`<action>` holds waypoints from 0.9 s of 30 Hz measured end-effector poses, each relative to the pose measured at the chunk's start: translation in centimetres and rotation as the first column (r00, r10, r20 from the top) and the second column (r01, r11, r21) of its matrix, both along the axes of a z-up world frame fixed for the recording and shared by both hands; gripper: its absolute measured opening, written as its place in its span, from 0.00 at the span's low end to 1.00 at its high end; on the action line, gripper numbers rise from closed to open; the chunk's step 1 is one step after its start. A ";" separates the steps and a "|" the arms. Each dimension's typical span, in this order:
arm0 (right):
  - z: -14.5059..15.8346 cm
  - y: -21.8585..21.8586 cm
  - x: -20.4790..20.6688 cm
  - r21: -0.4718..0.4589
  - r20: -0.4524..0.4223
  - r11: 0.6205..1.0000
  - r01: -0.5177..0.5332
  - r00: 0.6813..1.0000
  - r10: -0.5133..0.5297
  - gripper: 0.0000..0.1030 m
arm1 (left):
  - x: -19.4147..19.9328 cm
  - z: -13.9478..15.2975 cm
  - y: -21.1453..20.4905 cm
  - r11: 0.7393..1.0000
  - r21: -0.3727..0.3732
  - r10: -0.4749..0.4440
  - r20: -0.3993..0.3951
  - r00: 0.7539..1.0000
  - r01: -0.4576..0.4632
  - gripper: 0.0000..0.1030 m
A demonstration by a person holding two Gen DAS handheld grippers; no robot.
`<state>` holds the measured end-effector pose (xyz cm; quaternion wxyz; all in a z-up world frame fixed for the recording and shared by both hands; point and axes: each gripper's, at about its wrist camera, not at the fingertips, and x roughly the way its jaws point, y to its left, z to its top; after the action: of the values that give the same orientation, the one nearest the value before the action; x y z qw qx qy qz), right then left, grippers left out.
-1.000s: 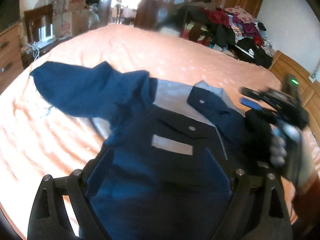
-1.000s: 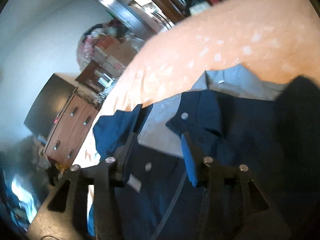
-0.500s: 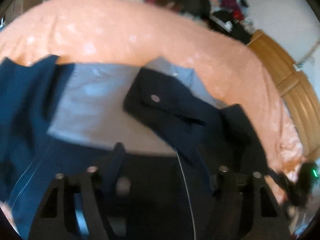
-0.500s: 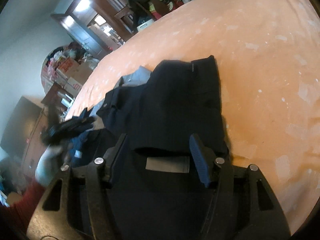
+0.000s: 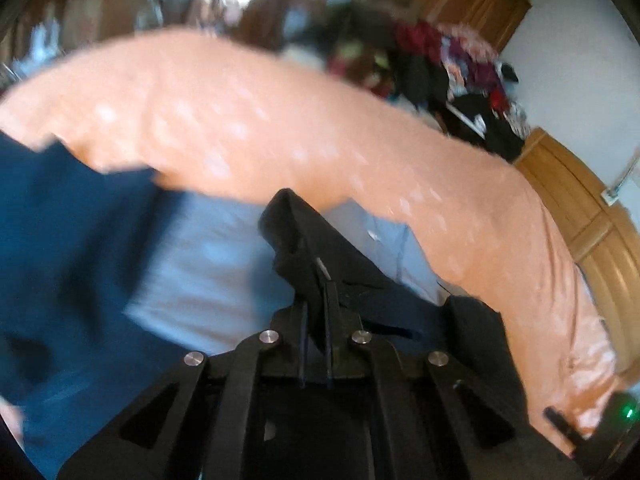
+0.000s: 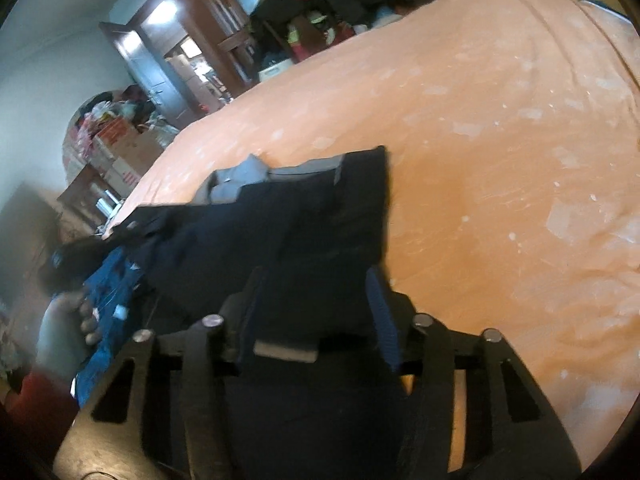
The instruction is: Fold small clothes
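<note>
A: Where does the garment lie?

B: The navy jacket (image 5: 80, 240) is spread on the peach bedspread (image 5: 280, 128). In the left wrist view it fills the left and lower middle of the frame, with its pale grey lining (image 5: 208, 272) showing just left of centre.

A: And the left gripper?

B: The left gripper (image 5: 316, 308) sits at the bottom centre of that view. Its two fingers are pressed nearly together, with a dark fold of the jacket pinched between them and rising toward the middle of the frame. The view is blurred, so finer detail is lost.

A: What about the other one?

B: In the right wrist view the right gripper (image 6: 316, 300) is at the lower centre, jaws spread wide. A dark sleeve or panel of the jacket lies in the gap between the fingers, and a small grey patch (image 6: 286, 350) shows near their base. Neither finger visibly presses on the cloth.

A: Anything of the person?

B: At the left edge of the right wrist view a hand (image 6: 76, 320) grips the other tool, above a red sleeve (image 6: 36, 408) in the lower left corner.

A: And the room?

B: A heap of clothes (image 5: 452, 64) sits in the upper right of the left wrist view, beyond the bed, beside a wooden headboard (image 5: 580, 208) along the right edge. Cardboard boxes (image 6: 120, 148) stand at the left of the right wrist view.
</note>
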<state>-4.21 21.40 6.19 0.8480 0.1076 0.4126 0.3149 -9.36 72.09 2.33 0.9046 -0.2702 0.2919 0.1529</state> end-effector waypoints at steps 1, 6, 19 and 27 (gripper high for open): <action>-0.3 0.3 0.5 -0.008 -0.005 1.000 -0.002 1.000 0.002 0.36 | -0.6 -0.6 0.8 1.000 -0.014 0.020 -0.014 1.000 -0.021 0.05; -4.2 4.0 2.3 -0.184 -0.106 0.979 -0.092 0.992 0.073 0.26 | -1.7 -4.0 1.8 0.997 -0.067 0.040 -0.098 0.994 -0.047 0.05; -1.5 3.3 -2.5 -0.202 -0.044 0.979 -0.032 0.999 0.023 0.57 | -23.3 1.2 20.3 0.935 -0.132 0.336 0.038 0.941 -0.328 0.69; -0.1 8.8 -4.6 -0.220 -0.041 0.971 -0.091 0.996 0.084 0.61 | -24.1 -4.3 35.8 0.868 -0.280 0.403 -0.085 0.911 -0.410 0.69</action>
<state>-8.79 30.24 6.11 0.8333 -0.0009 0.4627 0.3024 -33.45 107.88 -1.98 0.7989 -0.4539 0.2585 0.2981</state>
